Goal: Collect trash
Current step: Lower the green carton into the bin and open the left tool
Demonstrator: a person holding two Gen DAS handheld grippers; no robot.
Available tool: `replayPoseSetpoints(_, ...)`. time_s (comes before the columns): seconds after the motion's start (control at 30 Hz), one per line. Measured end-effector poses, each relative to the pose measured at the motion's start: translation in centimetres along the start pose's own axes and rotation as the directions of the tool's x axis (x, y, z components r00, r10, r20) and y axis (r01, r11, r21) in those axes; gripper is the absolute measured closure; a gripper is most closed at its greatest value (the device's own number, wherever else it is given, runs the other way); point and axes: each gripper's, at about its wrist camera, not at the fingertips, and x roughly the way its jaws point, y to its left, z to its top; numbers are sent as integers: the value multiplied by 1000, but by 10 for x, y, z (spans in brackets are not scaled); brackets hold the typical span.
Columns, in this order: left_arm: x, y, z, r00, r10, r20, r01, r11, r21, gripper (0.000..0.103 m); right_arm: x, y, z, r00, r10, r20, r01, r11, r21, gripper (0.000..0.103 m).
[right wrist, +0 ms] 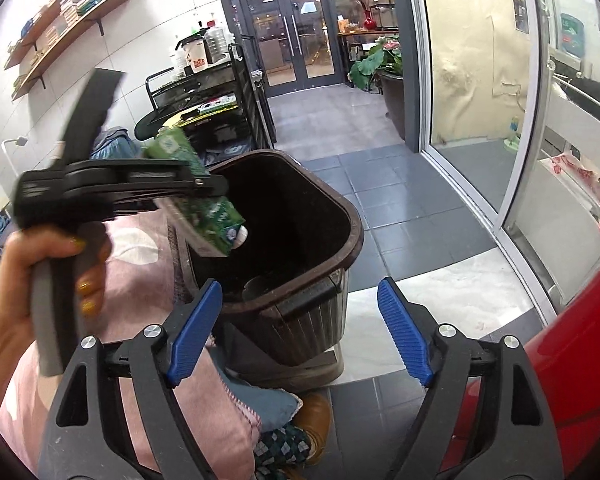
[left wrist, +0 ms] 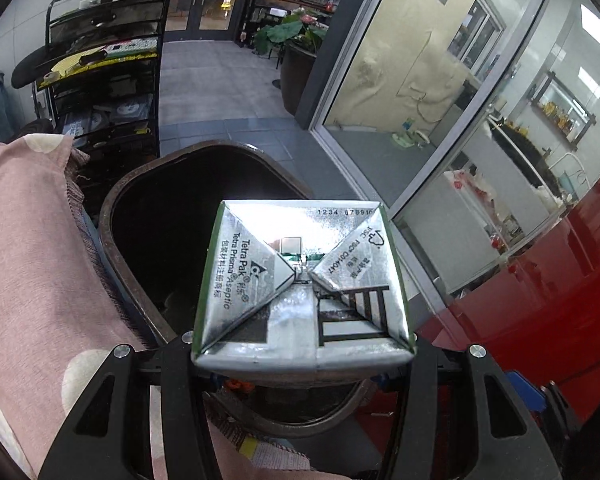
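My left gripper (left wrist: 302, 344) is shut on a green drink carton (left wrist: 302, 280), whose silver folded bottom faces the left wrist camera. It holds the carton over the open mouth of a dark brown trash bin (left wrist: 140, 200). In the right wrist view the left gripper (right wrist: 204, 190) holds the green carton (right wrist: 204, 208) tilted above the bin's (right wrist: 340, 216) left rim. My right gripper (right wrist: 300, 320) is open and empty, its blue pads (right wrist: 406, 328) spread just in front of the bin's near side.
A pink cushion (left wrist: 28, 260) lies left of the bin. A black shelf cart (right wrist: 204, 96) stands behind it. A red object (right wrist: 580, 340) is at the right. Glass partitions (right wrist: 480, 80) line the right side, and grey floor tiles (right wrist: 380, 184) lead to glass doors.
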Motion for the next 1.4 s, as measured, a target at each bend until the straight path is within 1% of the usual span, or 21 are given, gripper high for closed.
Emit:
replayPoseSetpoints(0.13,12,1,0,999,-1,-49,1,1000,-8,53,-7,2,-3,1000,-1,-1,1,1000,-10,23)
replayPoseSetpoints(0.23,22,-2,-2,995,26,-92,-26,1000,8,53,-7,3,-1,1000,6,-5,-6,1000,-5,23)
replayPoseSetpoints(0.5,44,-3,-2,977,64,-202,-57,998,39,52,-7,5,-3,1000,8,-14,-8,1000,-3,23)
replayPoseSetpoints(0.53,46,-3,-2,975,66,-214,-58,997,44,51,-7,5,-3,1000,10,-16,-10,1000,-2,23)
replayPoseSetpoints(0.6,48,-4,-3,971,72,-228,-61,997,55,35,-6,4,-3,1000,13,-23,-13,1000,5,23)
replayPoseSetpoints(0.67,46,-6,-4,973,80,-218,-69,996,57,29,-7,4,-5,1000,13,-23,-13,1000,9,23)
replayPoseSetpoints(0.73,42,-5,-3,975,74,-208,-65,997,49,28,-10,3,-6,1000,13,-17,-12,1000,13,23)
replayPoseSetpoints(0.8,37,-3,-2,980,63,-191,-57,998,37,28,-11,4,-5,1000,11,-12,-10,1000,10,23)
replayPoseSetpoints(0.87,25,-2,-2,987,56,-150,-51,998,37,28,-11,5,-5,1000,10,-10,-10,1000,5,22)
replayPoseSetpoints(0.93,10,-1,-3,993,48,-104,-43,998,52,26,-11,6,-5,1000,13,-9,-13,1000,2,22)
replayPoseSetpoints(1.0,-11,2,-6,998,42,-38,-40,998,50,21,-11,8,-6,1000,15,-9,-15,1000,-2,21)
replayPoseSetpoints(1.1,-37,7,-13,999,33,34,-34,999,38,18,-9,14,-6,999,33,-11,-33,999,-4,21)
replayPoseSetpoints(1.17,-58,10,-20,997,29,78,-32,999,41,18,-9,20,-5,999,46,-10,-46,999,-15,21)
replayPoseSetpoints(1.23,-76,11,-27,992,43,120,-50,997,51,18,-9,27,-5,998,58,-5,-58,998,-28,20)
replayPoseSetpoints(1.27,-86,10,-31,988,55,146,-64,996,59,18,-10,31,-5,998,65,-2,-65,997,-35,17)
replayPoseSetpoints(1.33,-106,11,-40,978,71,196,-86,994,65,15,-11,39,-4,997,77,8,-76,996,-51,15)
replayPoseSetpoints(1.4,-127,17,-50,963,95,252,-111,993,50,10,-12,48,-3,996,86,12,-85,994,-69,15)
